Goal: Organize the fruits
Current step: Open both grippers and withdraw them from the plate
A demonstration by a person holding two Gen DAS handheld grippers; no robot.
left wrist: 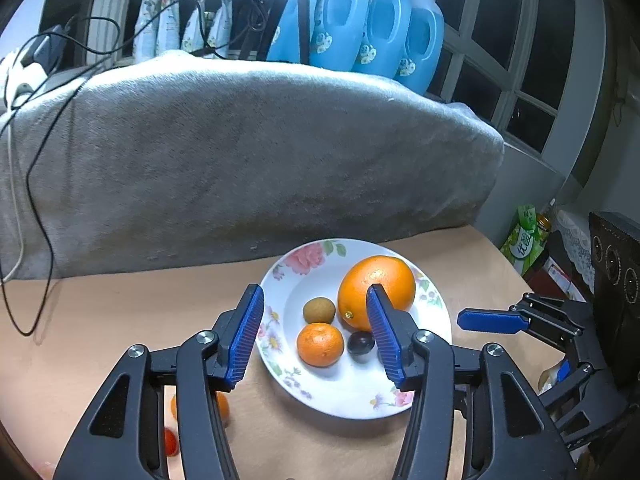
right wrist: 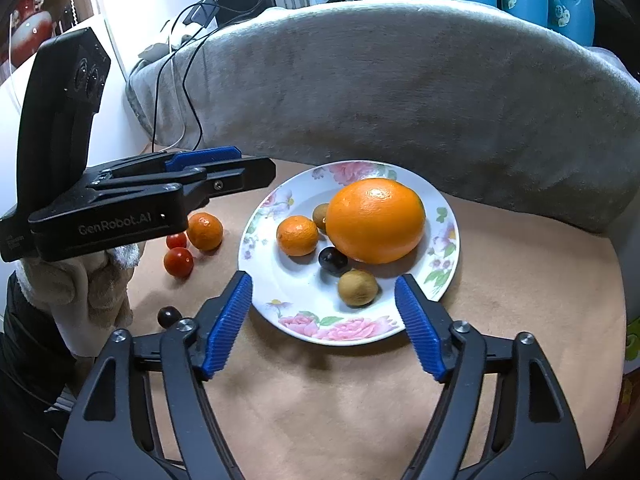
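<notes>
Fruit sat on my glossy floral plate [right wrist: 444, 216]: dimpled orange [right wrist: 376, 220], mandarin [right wrist: 298, 235], two fuzzy brown balls, dark grape. Both ribbed blue grippers, left [left wrist: 316, 332] and right [right wrist: 324, 320], stood open, empty. Tomatoes [right wrist: 179, 262] lay on tan cloth.

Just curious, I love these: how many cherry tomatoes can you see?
2, both off the plate on the table: one cherry tomato nearer the camera, the other cherry tomato just behind it beside a mandarin. The left claw may hide more.

Grey blanket [left wrist: 248, 152], dark window [left wrist: 532, 60], tan tabletop [right wrist: 360, 400]
</notes>
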